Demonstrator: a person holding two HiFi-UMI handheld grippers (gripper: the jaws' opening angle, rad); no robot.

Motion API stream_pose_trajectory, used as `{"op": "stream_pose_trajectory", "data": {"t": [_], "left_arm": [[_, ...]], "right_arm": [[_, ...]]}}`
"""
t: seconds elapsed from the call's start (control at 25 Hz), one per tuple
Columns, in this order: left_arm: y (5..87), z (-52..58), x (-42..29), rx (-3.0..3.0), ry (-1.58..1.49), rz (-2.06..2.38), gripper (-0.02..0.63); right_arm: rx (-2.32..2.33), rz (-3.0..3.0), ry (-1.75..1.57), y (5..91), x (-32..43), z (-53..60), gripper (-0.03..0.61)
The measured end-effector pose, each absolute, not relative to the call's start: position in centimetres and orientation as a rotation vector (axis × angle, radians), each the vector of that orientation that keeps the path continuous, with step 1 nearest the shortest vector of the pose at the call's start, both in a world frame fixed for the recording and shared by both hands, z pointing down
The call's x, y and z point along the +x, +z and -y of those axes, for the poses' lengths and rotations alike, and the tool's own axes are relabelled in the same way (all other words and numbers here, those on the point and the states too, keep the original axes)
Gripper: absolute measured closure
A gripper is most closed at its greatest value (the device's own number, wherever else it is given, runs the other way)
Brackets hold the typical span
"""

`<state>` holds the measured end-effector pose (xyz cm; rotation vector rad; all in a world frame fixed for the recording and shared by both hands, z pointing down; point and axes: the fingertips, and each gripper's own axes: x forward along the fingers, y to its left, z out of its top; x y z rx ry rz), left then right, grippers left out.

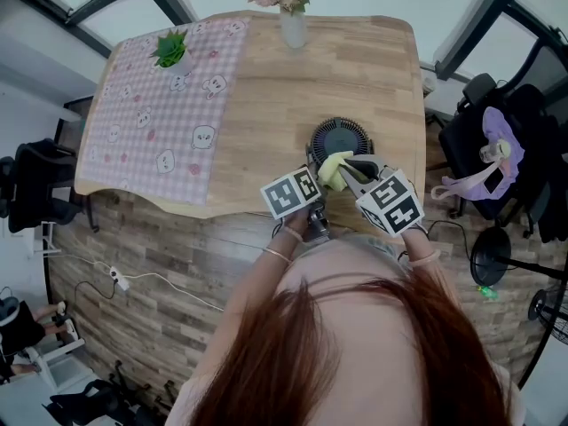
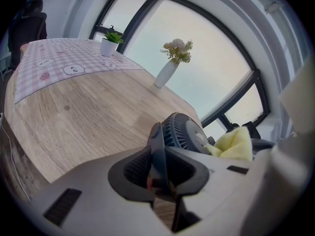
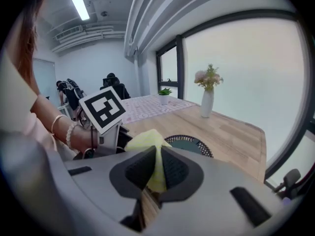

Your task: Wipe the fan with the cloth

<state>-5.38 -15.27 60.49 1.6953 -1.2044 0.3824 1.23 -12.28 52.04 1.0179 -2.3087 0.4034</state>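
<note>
A small dark round fan [image 1: 342, 137] lies with its grille facing up near the front edge of the wooden table [image 1: 266, 87]. My left gripper [image 1: 314, 161] holds it at its near side. In the left gripper view a thin dark part of the fan [image 2: 158, 154] stands between the pads, which close on it. My right gripper [image 1: 344, 169] is shut on a yellow cloth [image 1: 333, 169], held just above the fan's near rim. In the right gripper view the cloth [image 3: 153, 154] is pinched between the jaws, with the fan's grille [image 3: 192, 142] behind it.
A white vase of flowers [image 1: 291, 16] stands at the table's far edge. A small potted plant [image 1: 171, 50] sits on a pink checked mat [image 1: 169, 105] on the left half. Black office chairs and a purple bag [image 1: 497, 153] are to the right of the table.
</note>
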Motion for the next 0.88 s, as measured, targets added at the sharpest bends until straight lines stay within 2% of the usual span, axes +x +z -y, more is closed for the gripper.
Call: {"op": "stream_pose_trajectory", "data": {"t": [0.36,0.88], "left_arm": [[60.5,15.2,-5.3,1.692,0.378,1.199,0.540],[60.4,15.3,-5.4,1.699,0.382,1.202,0.540]], "right_arm": [[0.863,2.254,0.403,56.0,-2.2,11.0,0.551],[0.851,2.148,0.389,57.1,-0.7,10.5,0.551]]}}
